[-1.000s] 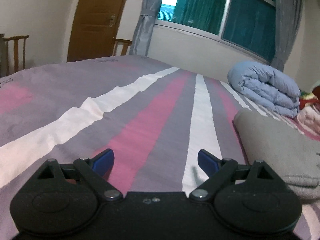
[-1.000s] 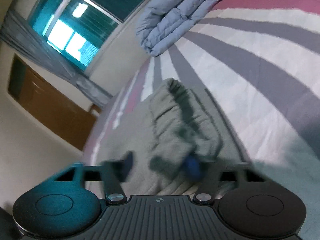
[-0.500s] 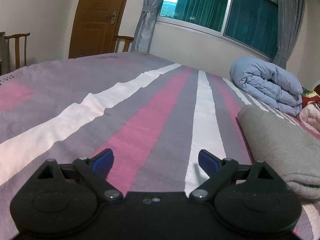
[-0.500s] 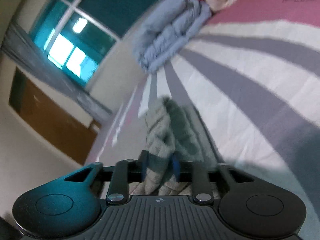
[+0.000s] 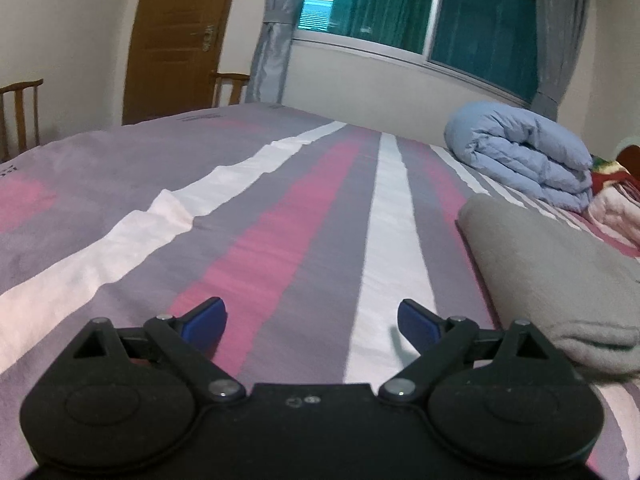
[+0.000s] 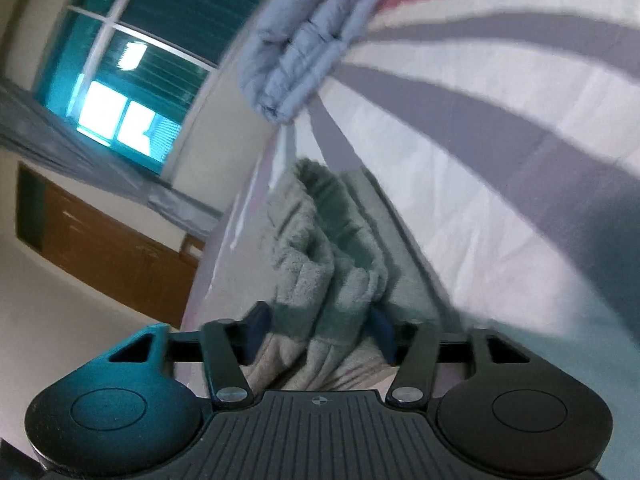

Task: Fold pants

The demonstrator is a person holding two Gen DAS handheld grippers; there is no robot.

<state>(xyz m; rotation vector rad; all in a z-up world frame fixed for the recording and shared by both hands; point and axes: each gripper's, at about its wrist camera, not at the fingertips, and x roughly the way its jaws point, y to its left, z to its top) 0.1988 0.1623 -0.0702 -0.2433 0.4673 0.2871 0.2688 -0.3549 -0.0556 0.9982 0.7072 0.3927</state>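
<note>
The grey fleece pants (image 5: 552, 272) lie folded on the striped bed sheet (image 5: 280, 220), to the right of my left gripper (image 5: 312, 316). That gripper hovers open over the sheet with nothing between its blue pads. In the right wrist view the pants (image 6: 320, 240) are a bunched, creased heap just ahead. My right gripper (image 6: 320, 320) straddles their near edge and its jaws are opening. The cloth sits loosely between the pads, which do not press on it.
A rolled light-blue duvet (image 5: 520, 156) lies at the far right of the bed by the window wall, with a pink blanket (image 5: 616, 208) beside it. A brown door (image 5: 176, 36) and wooden chairs (image 5: 20, 116) stand beyond the bed's far edge.
The right gripper's jaws stand much wider than half a second ago, when they were pinched narrow on the grey cloth. Its view has rolled and shifted a little. The left gripper has stayed put.
</note>
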